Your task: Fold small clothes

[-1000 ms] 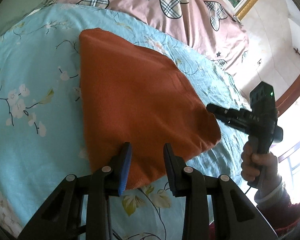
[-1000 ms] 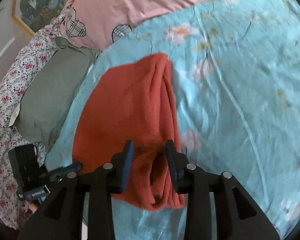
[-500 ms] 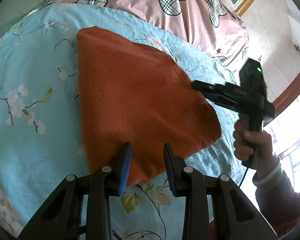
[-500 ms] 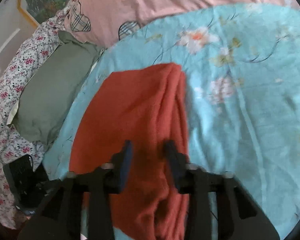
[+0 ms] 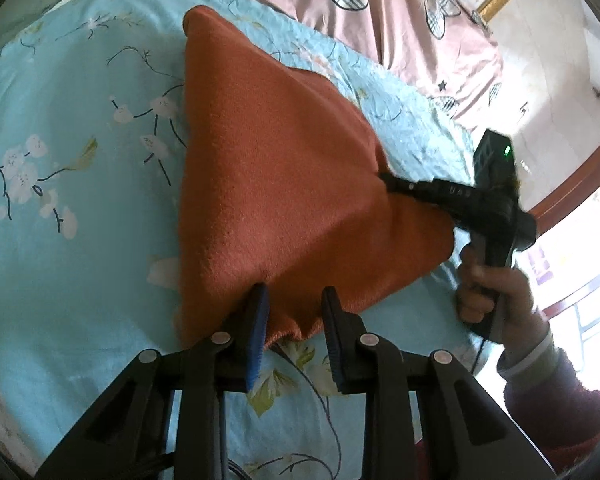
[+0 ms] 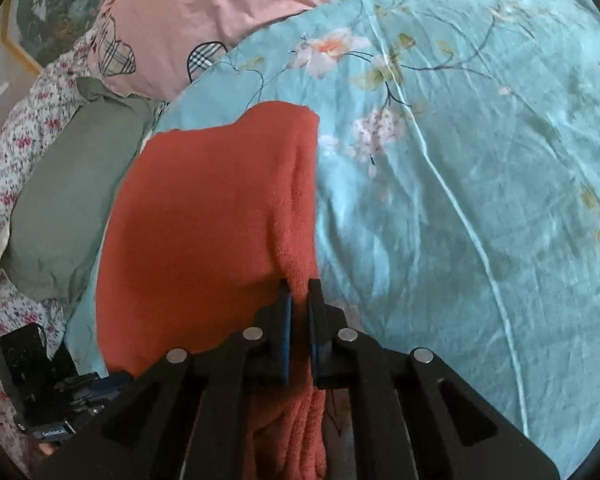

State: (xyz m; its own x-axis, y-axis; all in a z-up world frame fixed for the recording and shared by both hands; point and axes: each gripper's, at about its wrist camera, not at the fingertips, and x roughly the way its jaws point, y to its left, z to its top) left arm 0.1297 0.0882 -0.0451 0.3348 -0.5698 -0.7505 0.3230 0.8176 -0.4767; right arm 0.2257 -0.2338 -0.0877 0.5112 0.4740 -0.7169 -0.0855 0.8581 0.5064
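An orange cloth [image 5: 276,184] lies folded on the blue flowered bedsheet [image 5: 72,184]. My left gripper [image 5: 294,300] is open, its fingers on either side of the cloth's near edge. My right gripper [image 6: 299,292] is shut on the cloth's right folded edge [image 6: 296,216]. In the left wrist view the right gripper [image 5: 384,178] bites the cloth's right side, which is pulled up a little. The cloth [image 6: 204,216] fills the middle left of the right wrist view.
A pink quilt with plaid hearts [image 5: 340,0] lies behind the cloth. A green pillow [image 6: 64,200] and a flowered fabric [image 6: 4,160] lie at the bed's left side. The left gripper's body [image 6: 40,392] shows low left in the right wrist view.
My right gripper moved in onto the cloth's right edge and shut on it. My left gripper stayed open at the near edge.
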